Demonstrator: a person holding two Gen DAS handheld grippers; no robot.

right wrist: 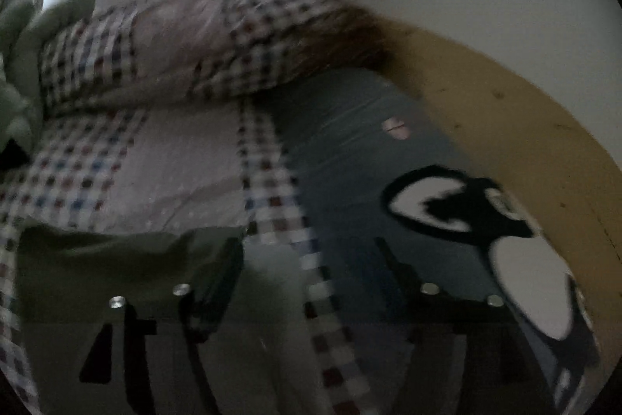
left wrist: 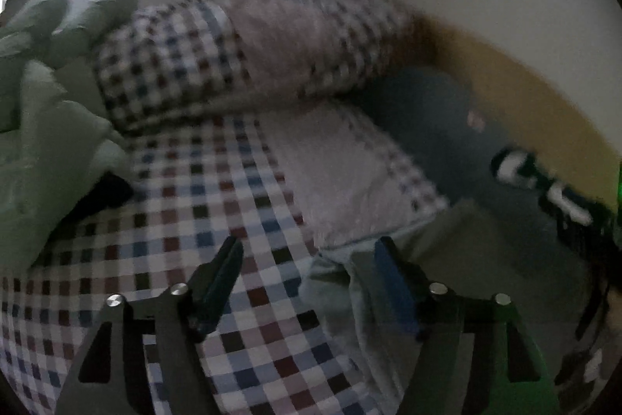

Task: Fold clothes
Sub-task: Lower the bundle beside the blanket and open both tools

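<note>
A grey-green garment (left wrist: 486, 251) lies on the checkered bedspread (left wrist: 217, 205); in the right wrist view it is the olive cloth (right wrist: 116, 259) at lower left. My left gripper (left wrist: 307, 247) stands open over that garment's pale edge and the checks, its pads pressing on nothing. A dark blue garment (right wrist: 350, 150) with a black-and-white print (right wrist: 447, 205) lies to the right, also visible in the left wrist view (left wrist: 427, 104). My right gripper (right wrist: 307, 247) is open above a checkered strip, between the olive cloth and the blue garment. Both views are blurred.
A checkered pillow (left wrist: 233, 53) (right wrist: 194, 37) lies across the back. Pale green plush or cloth (left wrist: 39, 111) (right wrist: 19, 37) bulks at the left. A tan wooden board (left wrist: 525, 96) (right wrist: 505, 104) borders the right side, with a white wall behind it.
</note>
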